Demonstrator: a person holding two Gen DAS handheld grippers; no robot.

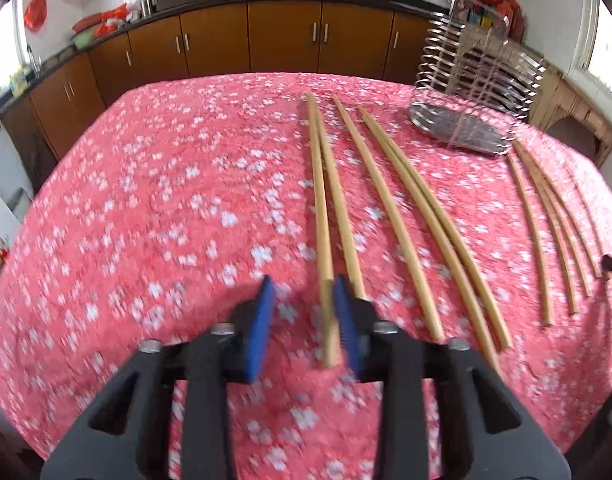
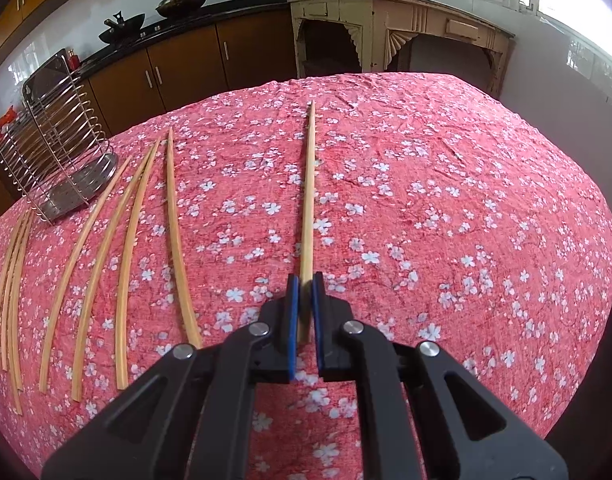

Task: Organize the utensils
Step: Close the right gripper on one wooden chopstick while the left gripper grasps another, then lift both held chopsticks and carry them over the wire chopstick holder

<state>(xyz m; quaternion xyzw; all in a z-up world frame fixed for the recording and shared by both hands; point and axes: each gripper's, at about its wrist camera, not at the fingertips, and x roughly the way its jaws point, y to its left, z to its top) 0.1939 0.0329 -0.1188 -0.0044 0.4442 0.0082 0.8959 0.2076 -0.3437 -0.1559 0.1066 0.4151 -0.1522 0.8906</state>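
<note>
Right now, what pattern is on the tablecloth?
The tablecloth is pinkish red with little white flowers all over, seen sharpest in the right wrist view.

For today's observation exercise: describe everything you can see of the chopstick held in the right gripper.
The chopstick is a long, slim, pale wooden-looking stick that tapers to a thin far tip. The right gripper is shut on its thicker near end, blue pads pressing both sides. It points straight ahead over the pink floral tablecloth, apart from the other chopsticks lying to its left. Whether its tip touches the cloth is unclear.

Table under pink white-flowered cloth point(image 1: 153, 200); loose pale wooden chopsticks point(image 1: 410, 216) lie across it, metal wire utensil rack point(image 1: 474, 92) at far right.
</note>
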